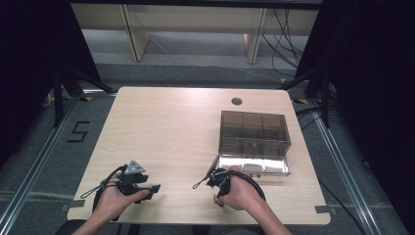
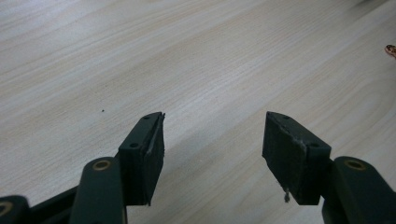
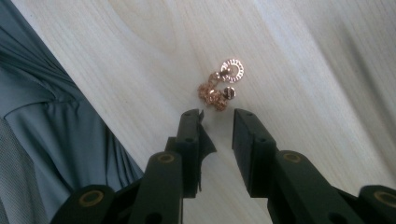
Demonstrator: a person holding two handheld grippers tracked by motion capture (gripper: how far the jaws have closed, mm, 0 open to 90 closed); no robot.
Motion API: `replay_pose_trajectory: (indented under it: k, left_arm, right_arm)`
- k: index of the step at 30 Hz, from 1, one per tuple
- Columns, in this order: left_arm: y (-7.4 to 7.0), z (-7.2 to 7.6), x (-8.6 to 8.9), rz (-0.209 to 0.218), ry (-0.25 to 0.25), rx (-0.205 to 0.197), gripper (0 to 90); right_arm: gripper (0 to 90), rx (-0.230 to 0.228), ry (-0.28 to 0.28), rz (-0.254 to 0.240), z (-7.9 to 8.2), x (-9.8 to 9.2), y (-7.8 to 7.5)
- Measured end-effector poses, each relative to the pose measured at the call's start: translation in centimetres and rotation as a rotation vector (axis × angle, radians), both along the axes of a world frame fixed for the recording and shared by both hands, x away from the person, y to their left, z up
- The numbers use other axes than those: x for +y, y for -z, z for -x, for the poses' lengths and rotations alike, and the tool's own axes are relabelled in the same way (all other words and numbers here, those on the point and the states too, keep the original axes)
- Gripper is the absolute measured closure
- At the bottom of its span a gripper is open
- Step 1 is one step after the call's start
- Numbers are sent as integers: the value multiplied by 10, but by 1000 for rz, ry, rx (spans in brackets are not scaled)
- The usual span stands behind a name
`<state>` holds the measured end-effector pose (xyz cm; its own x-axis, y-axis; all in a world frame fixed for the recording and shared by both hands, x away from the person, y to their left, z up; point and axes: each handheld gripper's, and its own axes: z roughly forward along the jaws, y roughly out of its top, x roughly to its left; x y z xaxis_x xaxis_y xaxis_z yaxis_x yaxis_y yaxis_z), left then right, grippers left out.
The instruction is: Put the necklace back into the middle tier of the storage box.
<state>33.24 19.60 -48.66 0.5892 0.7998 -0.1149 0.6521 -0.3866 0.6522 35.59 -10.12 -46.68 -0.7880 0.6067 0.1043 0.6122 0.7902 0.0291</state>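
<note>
A small gold chain [image 3: 218, 88] with a ring-shaped pendant lies bunched on the pale wooden table [image 3: 303, 70], close to its near edge. My right gripper [image 3: 218, 114] hovers just short of the chain, its jaws a little apart with nothing between them. In the high view the right gripper [image 1: 219, 178] sits under the person's right hand [image 1: 241, 192], in front of the drawer box. My left gripper [image 2: 215, 119] stands wide open over bare wood, and is held low at the table's front left [image 1: 147, 186].
A smoky transparent drawer box [image 1: 253, 133] stands at the table's right, its bottom drawer [image 1: 252, 166] pulled out toward the person. A cable hole [image 1: 237, 101] sits behind it. Grey clothing [image 3: 51, 116] borders the near table edge. A gold speck [image 2: 390, 50] shows far right.
</note>
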Motion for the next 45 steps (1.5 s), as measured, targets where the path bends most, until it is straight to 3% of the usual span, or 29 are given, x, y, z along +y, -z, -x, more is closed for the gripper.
replay_pose_trajectory:
  k: [1, 3, 5, 10, 12, 19, 22, 27, 30, 38, 42, 44, 45]
  left_arm:
    - [0, 0, 0, 0, 0, 0, 384]
    - [0, 0, 0, -3, -1, -6, 383]
    - [0, 0, 0, 5, -2, 0, 383]
    - [0, 0, 0, 2, 7, -5, 384]
    - [0, 0, 0, 4, 8, -1, 384]
    - [0, 0, 0, -1, 1, -6, 384]
    - [0, 0, 0, 4, -3, -1, 384]
    - [0, 0, 0, 4, 7, 1, 384]
    - [0, 0, 0, 3, -3, 1, 384]
    - [-1, 0, 0, 5, 8, 0, 384]
    - [0, 0, 0, 4, -2, 0, 384]
    - [0, 0, 0, 5, -3, 0, 384]
    - [0, 0, 0, 5, -2, 1, 384]
  right_arm:
    - [726, -4, -22, 3, -1, -1, 0]
    - [725, 3, 10, 9, 1, 3, -1]
    - [724, 3, -14, 5, 0, 4, 1]
    - [718, 5, 22, -15, 2, 9, 1]
    - [720, -12, -6, -24, 0, 9, 2]
    - [738, -17, 16, -12, -1, 14, 4]
    - [753, -25, -10, -10, -2, 15, 6]
    - [777, -25, 9, -4, -1, 17, 6]
    - [801, -40, -18, 0, -1, 17, 8]
    - [866, -18, 17, 9, -2, 17, 6]
    - [873, -26, 35, 12, -2, 14, 0]
    - [873, -6, 43, -8, -2, 13, -4]
    - [874, -21, 41, 2, -3, 12, -6]
